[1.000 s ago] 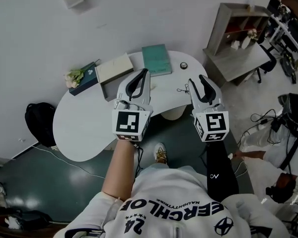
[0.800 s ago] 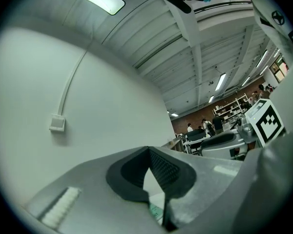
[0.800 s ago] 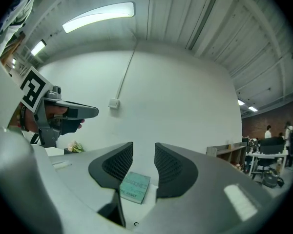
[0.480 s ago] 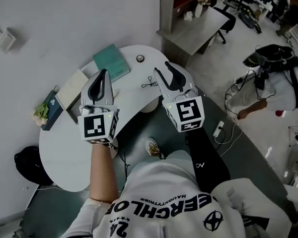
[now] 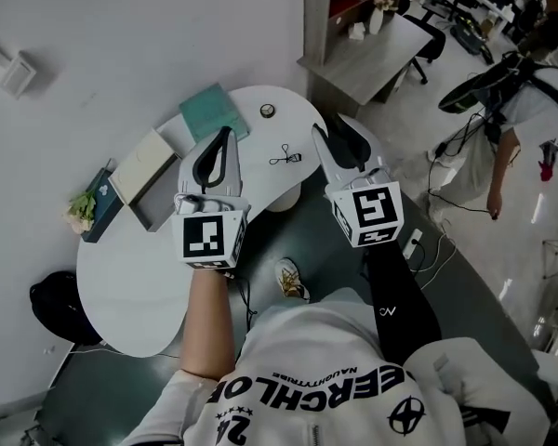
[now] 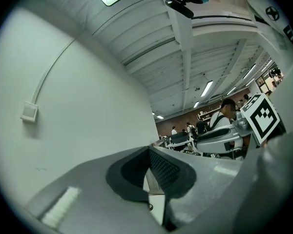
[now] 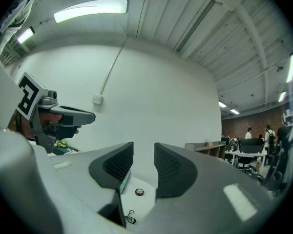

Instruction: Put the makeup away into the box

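Stage: approach, by my reading; no makeup is lifted yet.
Left gripper (image 5: 225,137): held level above the table (image 5: 139,277), jaws drawn together to a sliver, nothing in them.
Right gripper (image 7: 143,148): level, jaws apart and empty; its gap frames the makeup.
Makeup: compact (image 5: 268,111) near the table's far edge; curler (image 5: 286,156) nearer, just ahead of the right gripper. Both lie loose on the top, apart from each other.
Box (image 5: 145,163): probably the white case left of the left gripper, beside a teal book (image 5: 214,111); open or closed is not clear.
Method: take the curler first with the right gripper, tipping the nose down and closing across the handles, not the thin loop.
Left gripper's duty: open before use; steady or open the box.
Risk: the flat compact may skid under the pads; pinch it by the rim.
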The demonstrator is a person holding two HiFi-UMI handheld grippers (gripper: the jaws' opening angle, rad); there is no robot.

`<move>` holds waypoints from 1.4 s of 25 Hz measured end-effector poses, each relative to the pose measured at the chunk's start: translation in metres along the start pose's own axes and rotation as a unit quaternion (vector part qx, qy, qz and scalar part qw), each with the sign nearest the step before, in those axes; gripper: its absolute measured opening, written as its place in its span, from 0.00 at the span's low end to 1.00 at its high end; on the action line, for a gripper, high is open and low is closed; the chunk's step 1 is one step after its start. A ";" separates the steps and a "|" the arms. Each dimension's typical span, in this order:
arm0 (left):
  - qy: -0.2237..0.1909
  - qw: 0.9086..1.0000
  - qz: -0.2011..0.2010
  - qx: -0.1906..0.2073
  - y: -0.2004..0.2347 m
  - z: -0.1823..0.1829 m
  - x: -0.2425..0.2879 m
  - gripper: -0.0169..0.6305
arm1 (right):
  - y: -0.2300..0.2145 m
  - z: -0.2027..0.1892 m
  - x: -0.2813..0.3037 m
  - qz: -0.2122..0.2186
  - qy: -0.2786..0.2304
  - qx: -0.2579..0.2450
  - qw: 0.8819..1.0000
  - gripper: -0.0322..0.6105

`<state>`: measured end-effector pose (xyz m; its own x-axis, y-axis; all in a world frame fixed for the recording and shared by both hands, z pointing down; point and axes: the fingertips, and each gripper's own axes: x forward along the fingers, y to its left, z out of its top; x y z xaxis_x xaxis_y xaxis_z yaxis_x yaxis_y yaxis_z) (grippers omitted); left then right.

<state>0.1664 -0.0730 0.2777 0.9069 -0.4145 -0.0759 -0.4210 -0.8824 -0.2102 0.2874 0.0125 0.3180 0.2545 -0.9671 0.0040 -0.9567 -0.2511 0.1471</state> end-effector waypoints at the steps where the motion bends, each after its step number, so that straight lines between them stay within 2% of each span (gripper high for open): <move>1: 0.001 1.000 0.002 -0.001 0.002 -0.001 0.000 0.04 | 0.002 -0.001 0.002 0.003 0.001 0.000 1.000 0.30; 21: -0.023 0.999 0.005 -0.026 0.072 -0.025 0.044 0.04 | 0.028 -0.008 0.090 0.034 0.010 -0.035 0.999 0.30; 26: -0.008 0.999 0.003 -0.036 0.074 -0.037 0.053 0.04 | 0.025 -0.015 0.096 0.041 0.017 -0.032 0.999 0.30; 28: -0.017 0.999 0.006 -0.030 0.074 -0.034 0.058 0.04 | 0.022 -0.017 0.099 0.044 0.018 -0.029 0.998 0.30; 35: -0.012 0.999 0.020 -0.025 0.077 -0.036 0.070 0.04 | 0.020 -0.019 0.120 0.077 0.017 -0.021 0.997 0.30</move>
<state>0.1968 -0.1777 0.2910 0.8894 -0.4444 -0.1067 -0.4565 -0.8755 -0.1584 0.3020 -0.1080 0.3406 0.1103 -0.9918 0.0640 -0.9783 -0.0970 0.1831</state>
